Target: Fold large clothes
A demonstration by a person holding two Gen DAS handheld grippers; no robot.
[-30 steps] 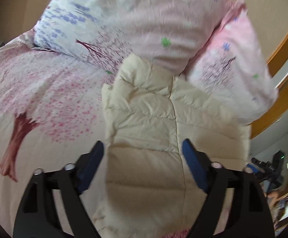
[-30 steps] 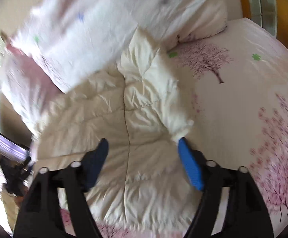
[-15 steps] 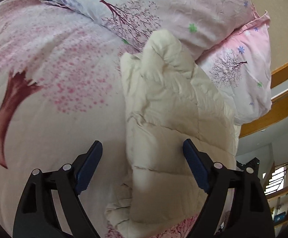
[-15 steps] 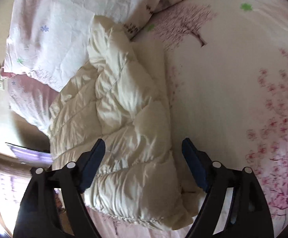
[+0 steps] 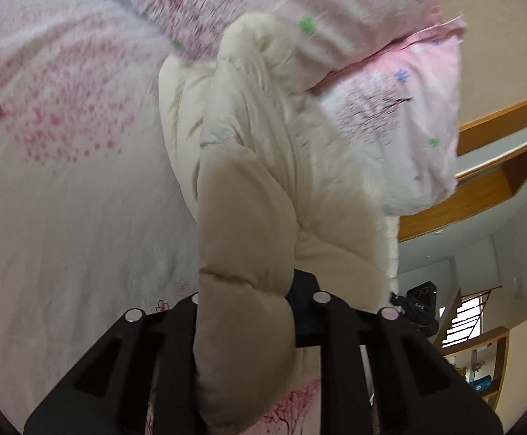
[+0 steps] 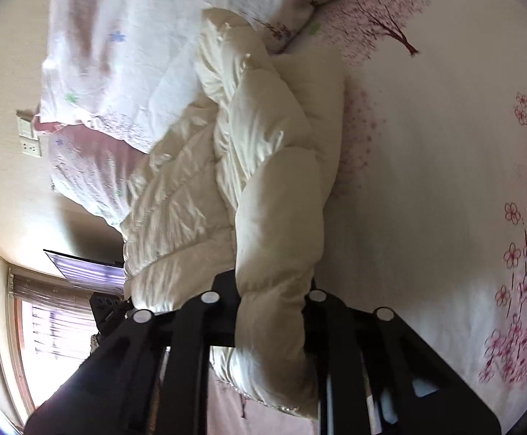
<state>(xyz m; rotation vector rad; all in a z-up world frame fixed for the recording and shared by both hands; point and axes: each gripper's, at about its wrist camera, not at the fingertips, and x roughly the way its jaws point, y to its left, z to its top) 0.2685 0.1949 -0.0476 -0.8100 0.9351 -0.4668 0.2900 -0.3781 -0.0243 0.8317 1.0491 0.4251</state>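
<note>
Gripping thick rolls of the cream puffer jacket [image 5: 241,217] lying along the bed [image 5: 64,217] against the pillows [image 5: 390,119], left gripper [image 5: 243,301] and right gripper [image 6: 272,297] both have jaws clamped on padding — slick, springy fill could slip out mid-lift, or drag the pillows askew.

My left tool [image 5: 245,290] is matte black, its two angular arms cut with slots and studded with round silver screw heads. My right tool [image 6: 274,293] matches it: black frame, open cut-outs, four pale round screws.
</note>
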